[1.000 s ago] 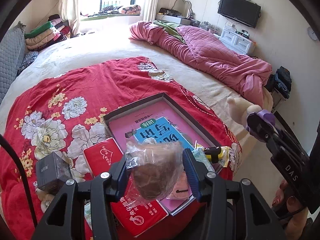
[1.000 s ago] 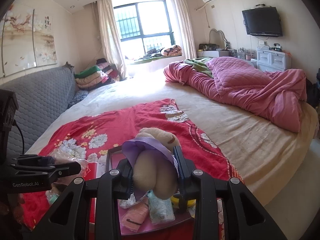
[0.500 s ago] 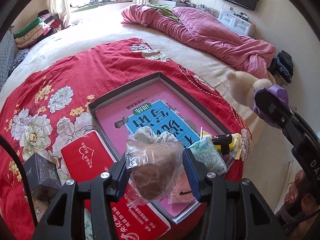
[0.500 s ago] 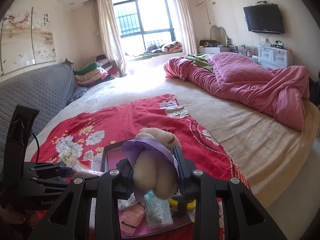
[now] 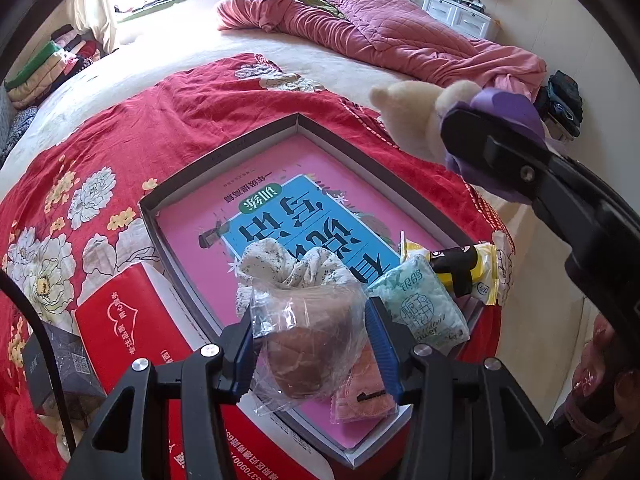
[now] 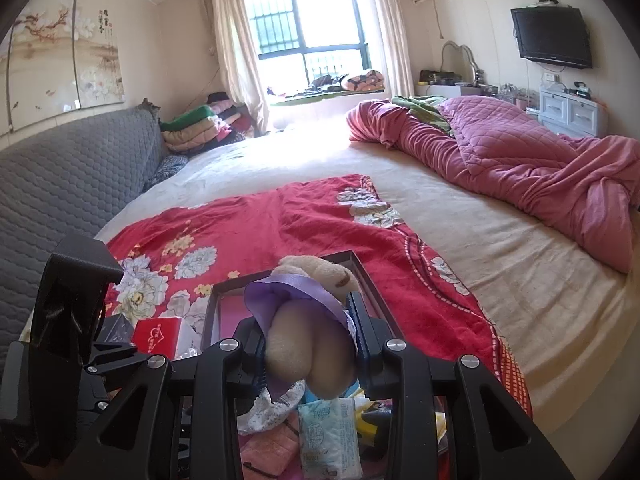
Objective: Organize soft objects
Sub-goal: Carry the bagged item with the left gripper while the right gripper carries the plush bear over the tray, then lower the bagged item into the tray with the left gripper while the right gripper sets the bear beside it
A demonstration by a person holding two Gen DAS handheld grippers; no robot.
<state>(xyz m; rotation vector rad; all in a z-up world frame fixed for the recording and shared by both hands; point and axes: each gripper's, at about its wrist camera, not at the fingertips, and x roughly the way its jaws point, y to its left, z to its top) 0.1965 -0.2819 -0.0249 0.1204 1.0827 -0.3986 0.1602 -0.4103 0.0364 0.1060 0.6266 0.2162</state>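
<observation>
Left gripper (image 5: 310, 344) clamped on bagged bun (image 5: 310, 354); right gripper (image 6: 310, 342) clamped on plush (image 6: 310, 320). Tray (image 5: 224, 152) directly beneath and ahead of both fingertips; left nearer.

left hand-held gripper (image 5: 310, 346) with the bagged bun (image 5: 308, 352) has drifted forward over the tray (image 5: 224, 152), plush toy (image 5: 416, 120) swung in closer too.

two black plastic grippers, left gripper (image 5: 310, 350) and right gripper (image 6: 310, 344), with ribbed blue finger pads (image 5: 383, 338), silver screws, a black cable (image 5: 48, 352), and dark-painted fingernails (image 5: 626, 380).
</observation>
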